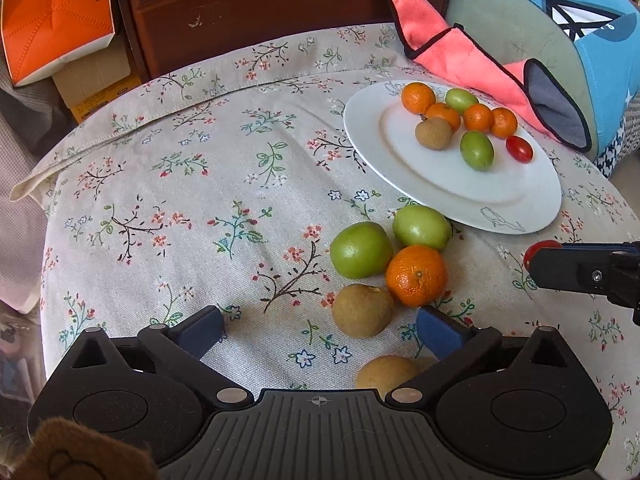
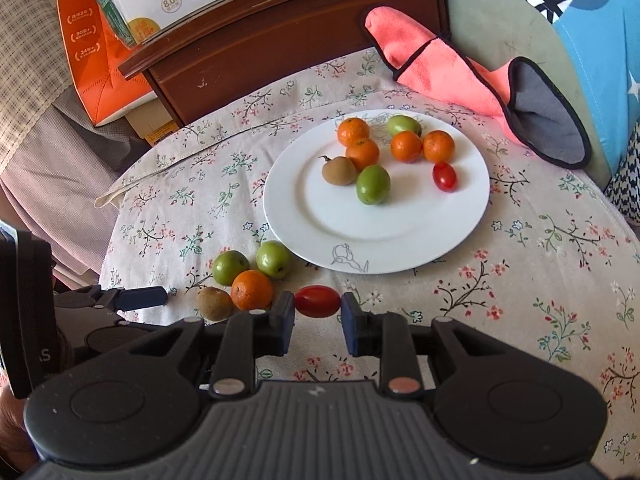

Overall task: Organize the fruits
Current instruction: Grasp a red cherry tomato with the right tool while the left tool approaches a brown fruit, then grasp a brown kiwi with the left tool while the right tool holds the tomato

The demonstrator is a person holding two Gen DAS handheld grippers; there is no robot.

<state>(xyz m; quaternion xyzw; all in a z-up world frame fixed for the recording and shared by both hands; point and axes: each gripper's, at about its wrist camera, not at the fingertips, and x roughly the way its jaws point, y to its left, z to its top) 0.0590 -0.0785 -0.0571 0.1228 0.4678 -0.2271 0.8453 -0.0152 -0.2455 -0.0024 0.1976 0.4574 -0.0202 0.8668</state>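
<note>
A white plate (image 1: 404, 176) (image 2: 320, 216) on the floral tablecloth holds several small oranges, two green fruits, a brown fruit and a cherry tomato. In front of it lie two green fruits (image 1: 361, 249), an orange (image 1: 416, 275) and a brown fruit (image 1: 362, 310). My left gripper (image 1: 320, 330) is open wide just above the cloth. The brown fruit sits between its jaws, untouched, nearer the right one. A second brown fruit (image 1: 386, 374) lies under its body. My right gripper (image 2: 317, 305) is shut on a red cherry tomato (image 2: 317, 301), near the plate's front rim.
A pink mitt-like cloth (image 1: 460, 56) lies behind the plate, against a blue and green cushion (image 1: 592, 40). A dark wooden cabinet (image 1: 280, 12) and an orange carton (image 1: 52, 28) stand beyond the table's far edge. The cloth's left half carries no objects.
</note>
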